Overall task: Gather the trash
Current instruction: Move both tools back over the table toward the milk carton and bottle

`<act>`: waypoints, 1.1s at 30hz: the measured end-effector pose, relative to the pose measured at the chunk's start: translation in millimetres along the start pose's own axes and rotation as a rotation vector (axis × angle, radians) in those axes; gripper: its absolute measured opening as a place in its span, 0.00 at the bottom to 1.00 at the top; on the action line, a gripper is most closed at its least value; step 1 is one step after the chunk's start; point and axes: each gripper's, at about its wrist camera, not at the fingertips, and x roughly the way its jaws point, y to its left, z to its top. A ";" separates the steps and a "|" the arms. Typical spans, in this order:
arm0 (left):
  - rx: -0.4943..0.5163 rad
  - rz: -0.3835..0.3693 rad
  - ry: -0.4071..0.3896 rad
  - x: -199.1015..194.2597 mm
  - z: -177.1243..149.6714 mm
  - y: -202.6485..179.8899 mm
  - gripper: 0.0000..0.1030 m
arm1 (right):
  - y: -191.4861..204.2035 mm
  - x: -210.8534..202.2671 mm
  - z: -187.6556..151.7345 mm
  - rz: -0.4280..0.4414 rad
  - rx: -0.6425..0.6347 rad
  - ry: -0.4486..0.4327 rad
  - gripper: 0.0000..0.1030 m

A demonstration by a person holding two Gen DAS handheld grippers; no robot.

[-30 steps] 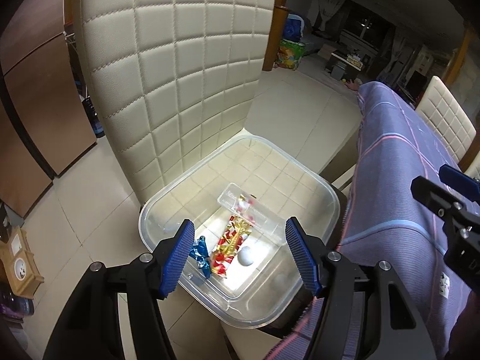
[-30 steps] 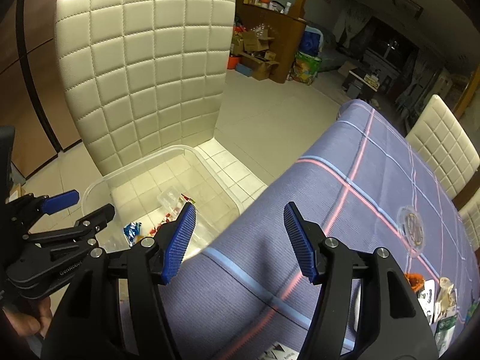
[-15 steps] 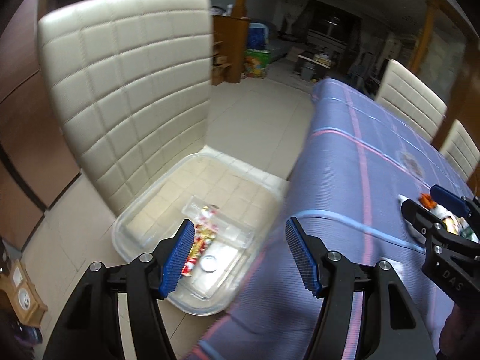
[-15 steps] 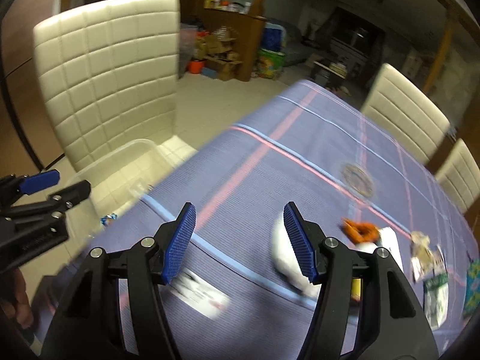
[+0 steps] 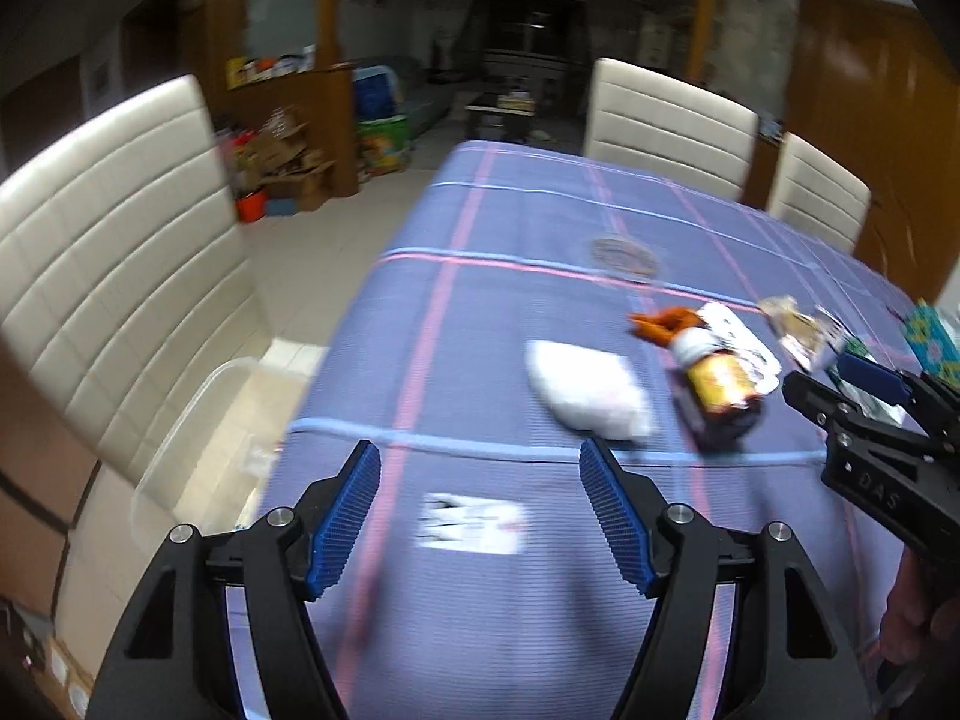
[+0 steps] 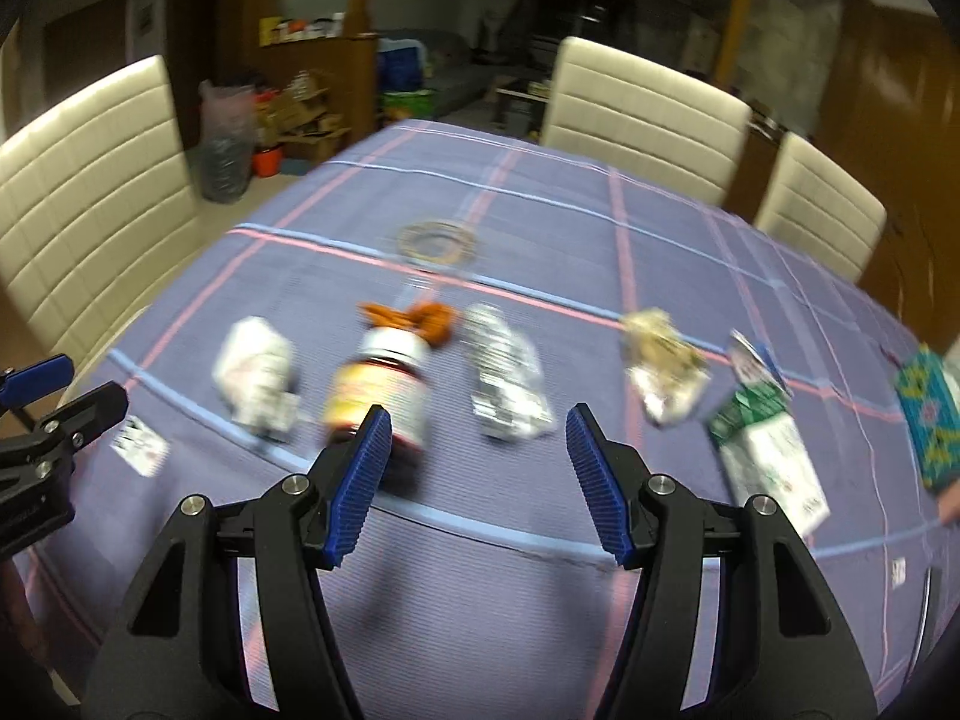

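Left wrist view: the left gripper (image 5: 480, 519) hangs over the purple tablecloth (image 5: 492, 228), its jaws opening with nothing between them; a small card (image 5: 471, 523) lies below. Farther right lie a white wad (image 5: 585, 389) and a bottle (image 5: 717, 387). At the left a clear bin (image 5: 192, 420) sits on a cream chair (image 5: 108, 276). Right wrist view: the right gripper (image 6: 477, 483) is spread apart, empty, above the bottle (image 6: 384, 390), a crumpled wrapper (image 6: 504, 381) and a green packet (image 6: 765, 444).
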 end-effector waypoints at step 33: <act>0.171 -0.027 0.094 66.6 12.3 -142.9 0.59 | -160.2 44.9 -35.8 -0.117 0.192 0.075 0.59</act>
